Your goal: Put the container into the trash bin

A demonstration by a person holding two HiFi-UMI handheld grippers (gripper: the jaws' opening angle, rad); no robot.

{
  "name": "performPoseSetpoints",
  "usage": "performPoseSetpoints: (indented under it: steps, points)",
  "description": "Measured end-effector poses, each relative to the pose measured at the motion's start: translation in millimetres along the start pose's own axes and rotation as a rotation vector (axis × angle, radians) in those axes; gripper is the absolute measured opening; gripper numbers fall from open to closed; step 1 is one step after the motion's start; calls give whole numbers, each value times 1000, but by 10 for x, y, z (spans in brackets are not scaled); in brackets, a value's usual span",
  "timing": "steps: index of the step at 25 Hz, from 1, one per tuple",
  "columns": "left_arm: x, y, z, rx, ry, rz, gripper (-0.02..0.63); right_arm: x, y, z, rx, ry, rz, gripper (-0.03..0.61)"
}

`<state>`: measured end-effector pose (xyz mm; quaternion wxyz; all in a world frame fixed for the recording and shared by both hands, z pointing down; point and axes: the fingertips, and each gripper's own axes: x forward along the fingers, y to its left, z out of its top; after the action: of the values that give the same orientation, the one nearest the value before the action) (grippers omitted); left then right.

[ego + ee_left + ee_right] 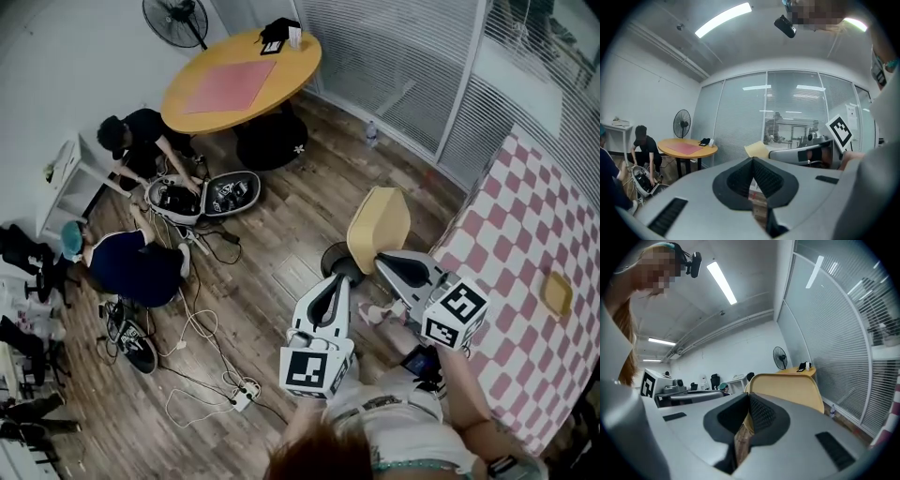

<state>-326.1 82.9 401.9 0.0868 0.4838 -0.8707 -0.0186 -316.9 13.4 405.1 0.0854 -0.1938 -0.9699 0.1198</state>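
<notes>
Hovering over the wood floor (309,206), both claws are held out in front of the person, side by side.

- Left claw (330,286): pads pressed together, nothing between them.
- Right claw (386,261): pressed together too and empty. Its tip is close to the chair (380,223), which fills the middle of the right gripper view.
- Container (557,292): yellow and squarish. It lies flat on the checked tabletop (506,216) at the right, well apart from both claws and touched by neither.
- Round table (242,80): at the far side, carrying a pink mat (234,84) and a small dark item near its far edge, too small to tell.
- Fan (176,17): stands beyond the round table, by the wall.
- Left side: two people (141,141) crouch over an open case (202,197).
- Cables (202,328): trail loose across the floor between the case and the person's feet.
</notes>
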Motion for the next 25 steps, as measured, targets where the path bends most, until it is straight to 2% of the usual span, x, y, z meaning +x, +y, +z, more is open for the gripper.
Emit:
performPoseSetpoints:
  steps: [8,14,19,25]
  points:
    - [-8,412,-104,-17,31,9,6,511,-100,-328,4,82,-10,0]
    - [-4,715,-241,-45,78,4,6,956,-271,-828,88,182,-34,2]
    - [-26,899,-378,-47,108,-13,6,1395,-403,-1529,106,303,-43,0]
    - [-95,997,-577,-50,148,-49,6,1808,-478,-2520,104,437,18,0]
